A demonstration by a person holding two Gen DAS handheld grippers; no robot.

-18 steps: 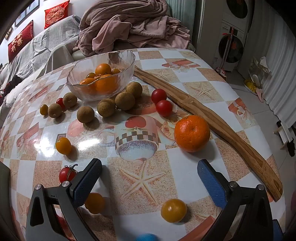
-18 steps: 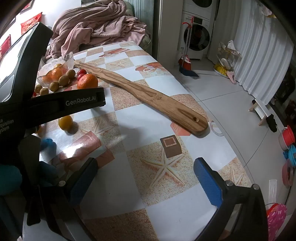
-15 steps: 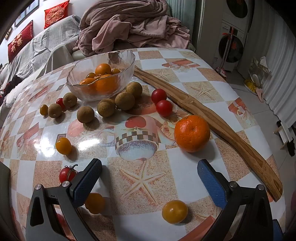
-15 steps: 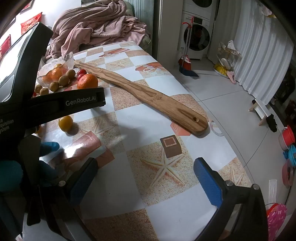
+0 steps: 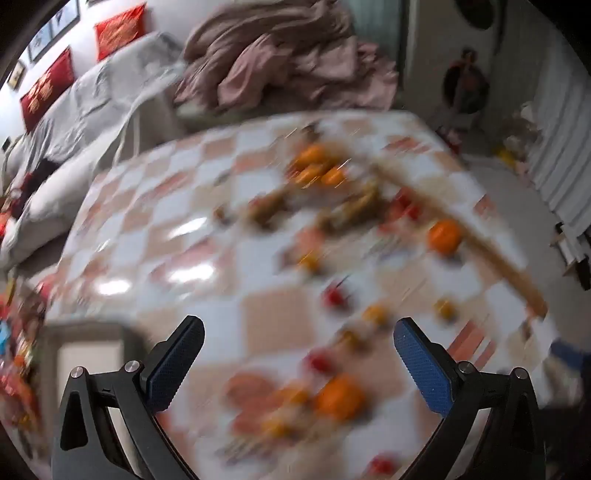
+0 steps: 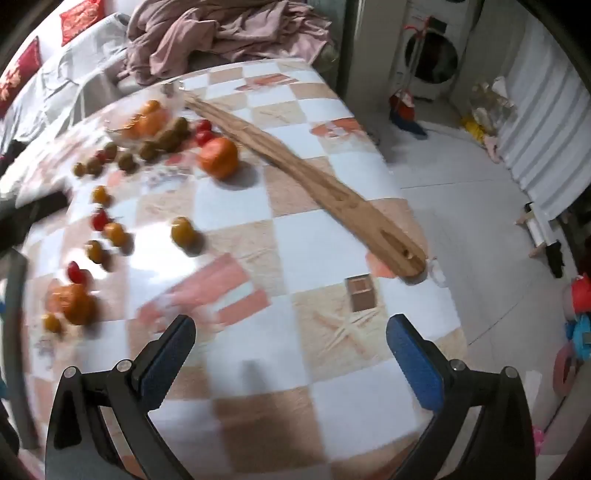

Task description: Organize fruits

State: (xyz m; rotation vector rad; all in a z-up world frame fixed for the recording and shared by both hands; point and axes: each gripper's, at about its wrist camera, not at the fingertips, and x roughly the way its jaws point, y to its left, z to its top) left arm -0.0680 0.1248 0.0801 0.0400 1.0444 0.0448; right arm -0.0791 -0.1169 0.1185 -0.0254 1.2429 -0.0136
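Two tools, left tool [image 5: 295, 363] and right tool [image 6: 288, 354], hang released over the bench [image 6: 314, 243]; an orange [image 6: 218, 158] sits at eleven o'clock of the right one.

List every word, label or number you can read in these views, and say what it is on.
No text can be read.
Red hangings on the wall: gold marks, too blurred to read.
Red cushion: gold pattern, unreadable.
Tablecloth: only printed starfish and checks, no lettering.

Left tool [image 5: 297, 354], right tool [image 6: 290, 349]: black frames, blue textured pads, silver screws.
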